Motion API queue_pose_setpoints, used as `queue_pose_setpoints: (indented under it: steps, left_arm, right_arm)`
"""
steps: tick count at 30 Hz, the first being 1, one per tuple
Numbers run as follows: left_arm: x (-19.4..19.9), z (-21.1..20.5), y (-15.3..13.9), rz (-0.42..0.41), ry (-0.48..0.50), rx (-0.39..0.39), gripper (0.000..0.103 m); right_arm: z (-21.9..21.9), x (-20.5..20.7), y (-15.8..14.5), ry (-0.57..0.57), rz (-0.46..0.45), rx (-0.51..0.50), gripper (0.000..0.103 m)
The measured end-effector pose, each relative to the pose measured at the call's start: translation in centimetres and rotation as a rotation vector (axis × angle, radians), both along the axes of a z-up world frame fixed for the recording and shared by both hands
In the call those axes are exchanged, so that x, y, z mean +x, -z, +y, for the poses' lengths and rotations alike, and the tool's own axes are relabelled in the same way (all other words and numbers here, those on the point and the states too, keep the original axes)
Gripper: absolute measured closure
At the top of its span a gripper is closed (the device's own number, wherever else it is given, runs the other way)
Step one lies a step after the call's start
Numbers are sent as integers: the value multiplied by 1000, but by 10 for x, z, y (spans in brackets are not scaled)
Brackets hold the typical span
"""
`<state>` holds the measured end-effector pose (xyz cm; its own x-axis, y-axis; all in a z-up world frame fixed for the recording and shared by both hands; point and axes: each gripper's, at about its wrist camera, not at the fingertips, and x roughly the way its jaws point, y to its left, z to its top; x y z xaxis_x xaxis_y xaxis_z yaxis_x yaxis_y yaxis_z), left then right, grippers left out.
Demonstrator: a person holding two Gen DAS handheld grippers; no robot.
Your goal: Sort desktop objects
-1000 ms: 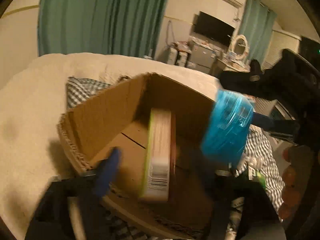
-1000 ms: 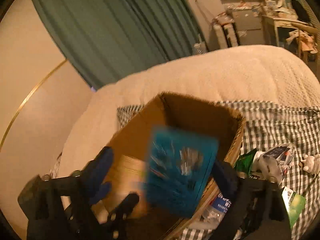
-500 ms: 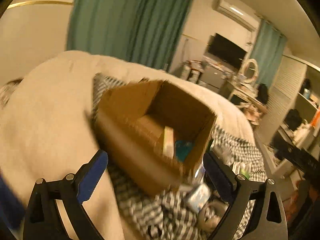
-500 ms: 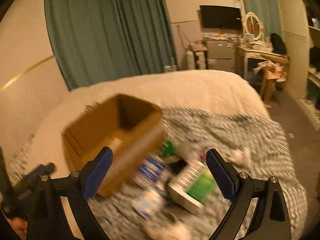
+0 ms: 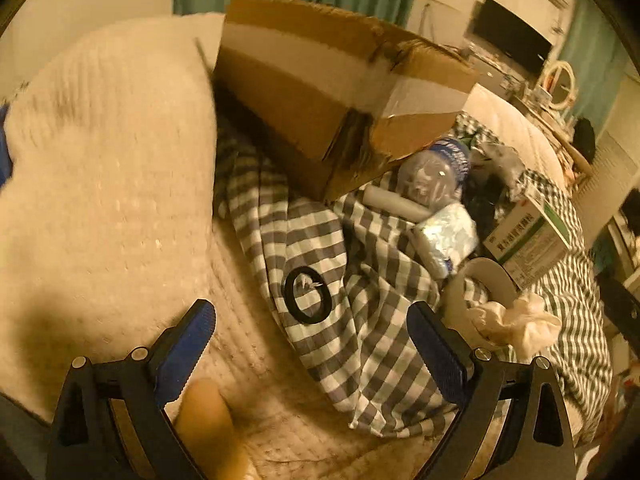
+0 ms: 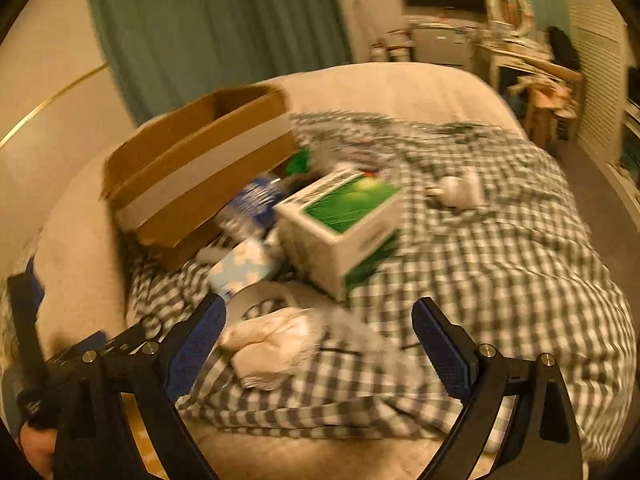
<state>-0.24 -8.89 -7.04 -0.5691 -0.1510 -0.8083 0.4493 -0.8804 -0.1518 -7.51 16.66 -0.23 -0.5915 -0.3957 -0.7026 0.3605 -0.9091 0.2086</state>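
Both grippers are now empty with fingers spread wide: the left gripper [image 5: 310, 350] has dropped back from the cardboard box [image 5: 320, 92] to hover low over the checked cloth [image 5: 360, 344], a black ring [image 5: 307, 295] just ahead between its fingers. The right gripper [image 6: 318, 340], which a second ago carried a blue pack toward the box, now hangs over a crumpled white tissue [image 6: 276, 340], the green-and-white carton [image 6: 340, 224] farther ahead. One item seems sorted; I judge the ring or tissue comes next.
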Motion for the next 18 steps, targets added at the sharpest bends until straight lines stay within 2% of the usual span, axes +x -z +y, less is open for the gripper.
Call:
queue_pose_setpoints:
  steps: [3,6,9,12,13,14,15,16,17,18]
  left_arm:
    - [3,-3,-1,29,-72,-47,4]
    - [-2,1,2,33,-47,-43,4]
    - [-6,8,5,20,-12,-84,11]
    - [-8,4,13,-15,-16,-67,17]
    - [-10,2,16,-28,-24,-52,23]
    - [-11,-1,20,-43,-27,-26,39]
    - [-13,-2,23,-54,-26,-11,49]
    - [-14,-3,26,-72,-20,-6,70]
    - [-16,-2,28,-95,-7,-16,81]
    - [-17,-1,28,-102,0,-29,82]
  right_arm:
    - [-24,4,15,-96,-31,17,8]
    - [-45,1,37,-145,-81,70,9]
    - [-54,-7,51,-161,-117,107,23]
    - [-53,-11,56,-170,-140,97,49]
    - [-53,-10,56,-173,-139,98,62]
    - [-52,-10,56,-175,-136,96,67]
    - [-50,-9,55,-179,-132,86,68]
    - [-49,-10,53,-178,-130,72,68]
    - [-47,-10,52,-180,-132,58,68]
    - [-44,-11,51,-179,-134,43,68]
